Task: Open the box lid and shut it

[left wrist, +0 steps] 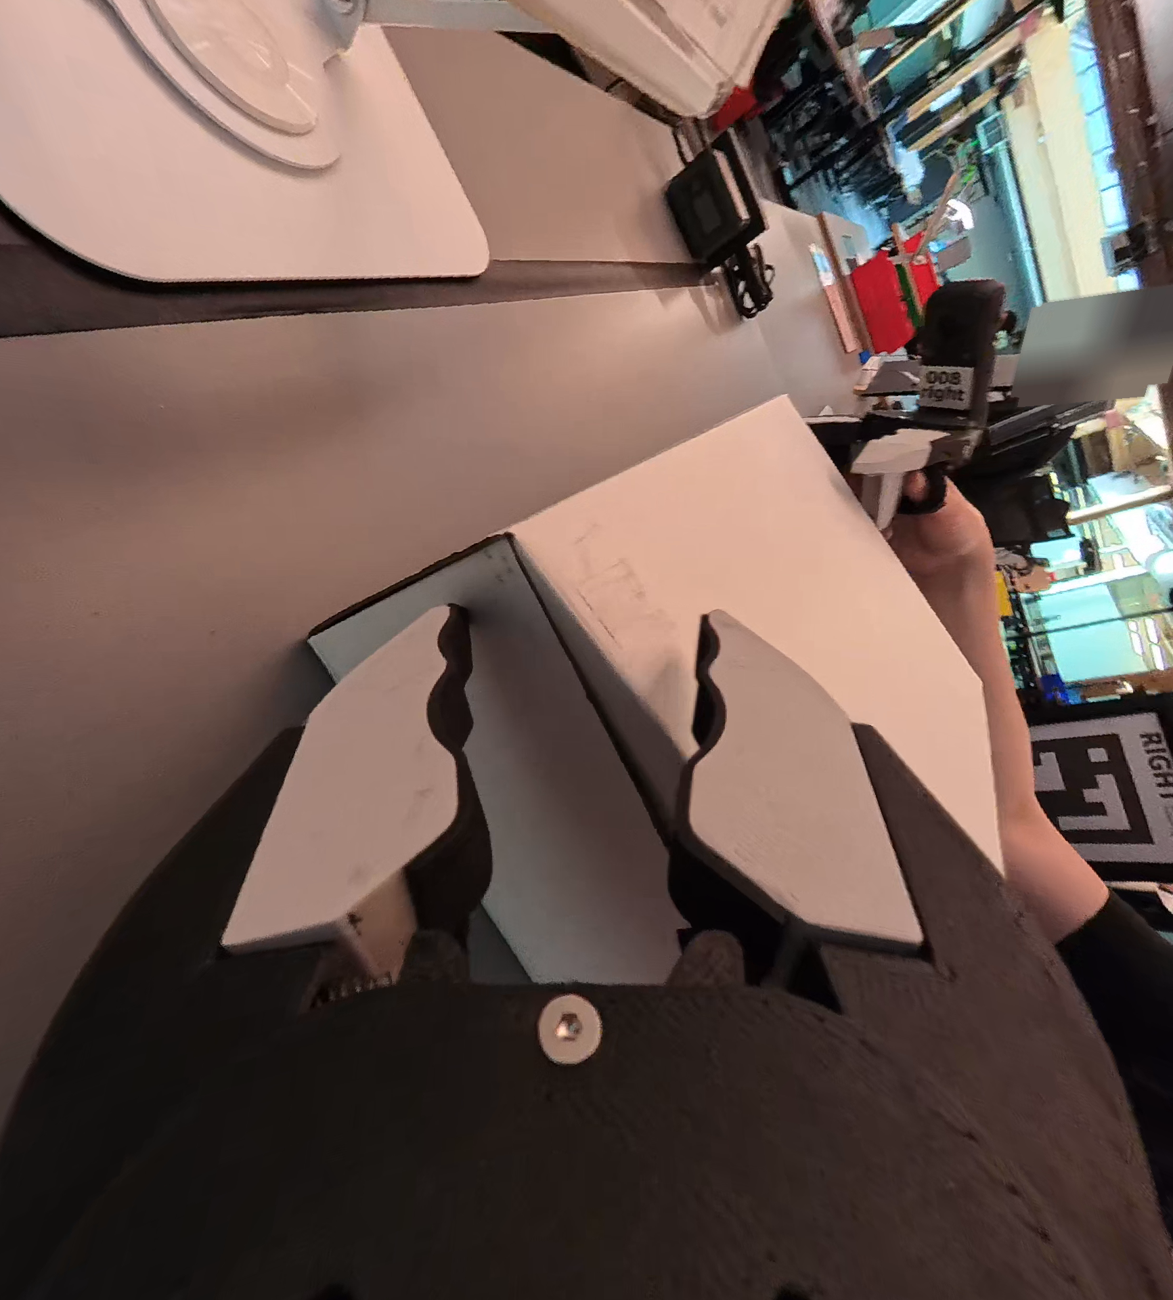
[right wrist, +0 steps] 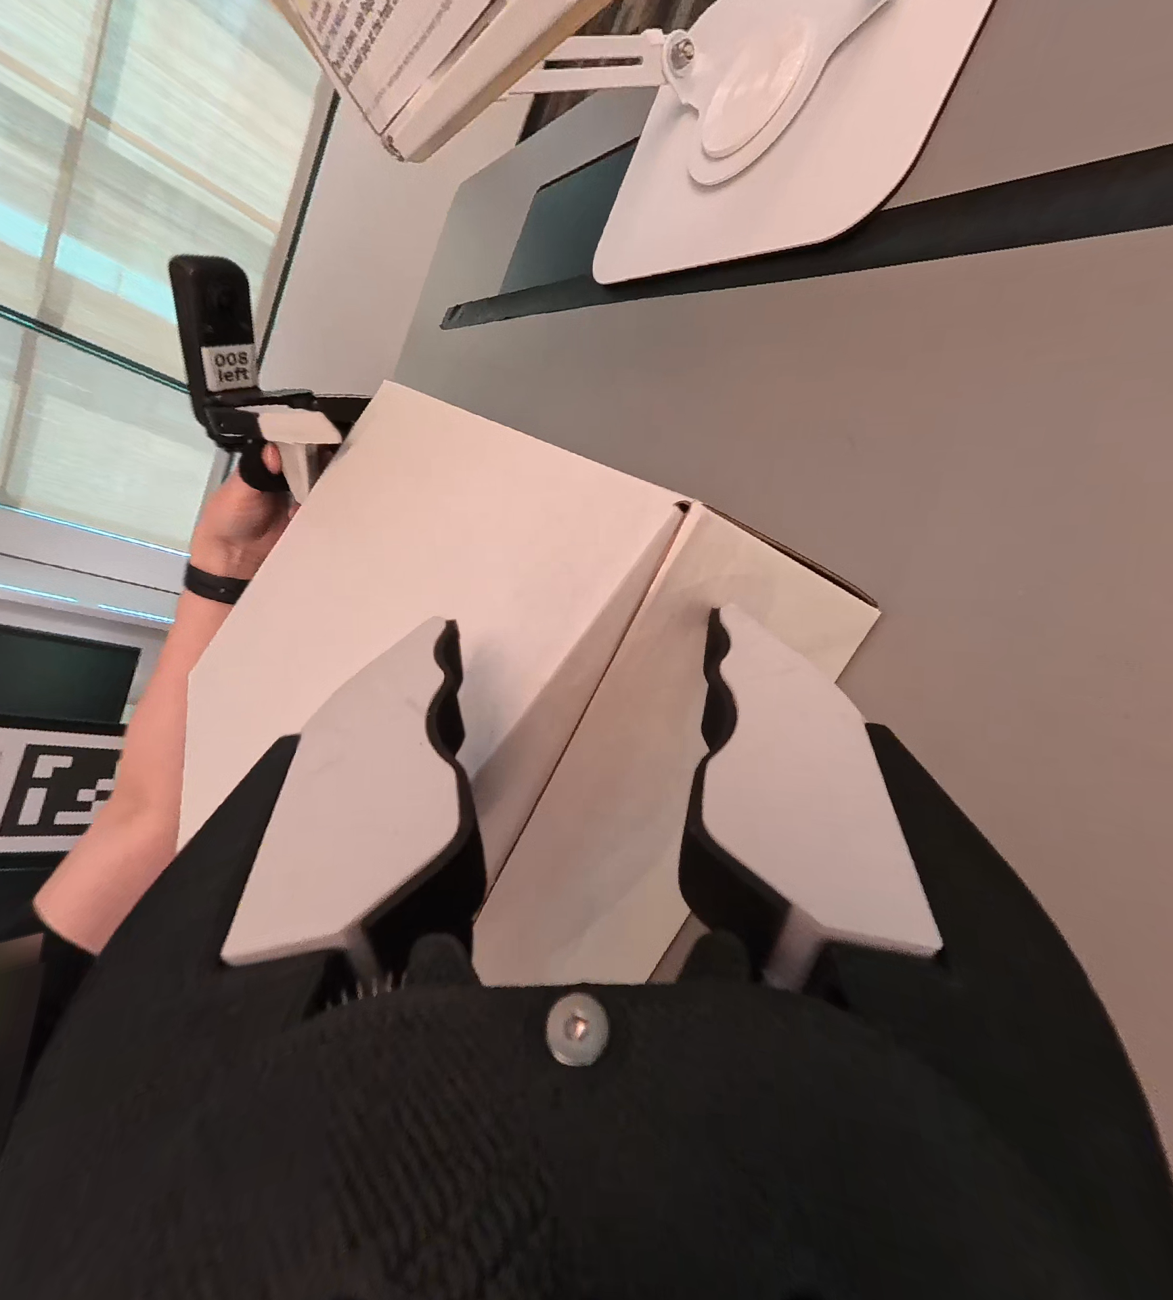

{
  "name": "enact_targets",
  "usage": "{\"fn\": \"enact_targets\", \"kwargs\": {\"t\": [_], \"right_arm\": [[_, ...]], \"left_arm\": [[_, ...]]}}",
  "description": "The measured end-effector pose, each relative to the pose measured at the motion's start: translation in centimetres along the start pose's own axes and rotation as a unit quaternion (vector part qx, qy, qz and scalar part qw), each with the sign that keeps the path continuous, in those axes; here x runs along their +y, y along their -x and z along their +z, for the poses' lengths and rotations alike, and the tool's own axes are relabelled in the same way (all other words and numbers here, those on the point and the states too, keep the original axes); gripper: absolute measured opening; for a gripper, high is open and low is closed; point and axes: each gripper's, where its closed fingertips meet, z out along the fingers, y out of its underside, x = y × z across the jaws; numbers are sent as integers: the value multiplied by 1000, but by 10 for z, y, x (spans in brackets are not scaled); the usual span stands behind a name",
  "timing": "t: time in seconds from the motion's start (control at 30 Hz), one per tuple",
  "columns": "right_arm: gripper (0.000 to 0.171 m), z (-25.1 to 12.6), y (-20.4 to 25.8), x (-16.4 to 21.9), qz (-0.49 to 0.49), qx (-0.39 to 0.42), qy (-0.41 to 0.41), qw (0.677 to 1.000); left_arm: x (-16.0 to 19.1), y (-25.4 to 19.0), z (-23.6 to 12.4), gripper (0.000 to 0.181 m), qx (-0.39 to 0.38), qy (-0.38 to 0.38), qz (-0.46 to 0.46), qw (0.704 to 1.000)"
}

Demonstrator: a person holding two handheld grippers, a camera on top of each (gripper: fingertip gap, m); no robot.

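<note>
**Both tongs straddle the ends of the white box, lid still down**

The white box lies flat on the grey table, in front of a white stand base. Its long axis runs from one pair of tongs to the other, so each wrist view looks lengthwise along the box toward the opposite hand.

The left tongs are spread wide at one short end, one finger over the top face and the other beside the end wall. The right tongs mirror this at the far end, also spread, with the top edge of the box between the fingers. Neither pair is pinching anything; whether any finger touches the cardboard I cannot tell.

The lid looks closed, though a thin dark seam shows at the far corner in the right wrist view. My judgement is that the opening step is just starting: the tongs are set but have no grip.

The next move probably calls for closing on the lid's edge at both ends evenly, then lifting together so the lid does not skew or drag the base with it.
</note>
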Motion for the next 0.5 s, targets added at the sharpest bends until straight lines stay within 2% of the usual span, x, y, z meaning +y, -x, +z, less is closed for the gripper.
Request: {"fn": "enact_targets", "kwargs": {"t": [0.07,0.23,0.4,0.5], "right_arm": [[73,-2,6,1,4,-24,-3,1000],[75,-21,21,15,-17,-77,-11,997],[83,-59,48,43,-123,-91,-78,985],[88,-84,70,67,-198,-84,-142,966]], "left_arm": [[6,-9,-5,69,23,-3,13,1000],[33,-44,-43,71,88,-48,55,993],[101,-85,-82,80,69,-66,165,982],[138,-100,-85,80,15,-82,211,974]]}}
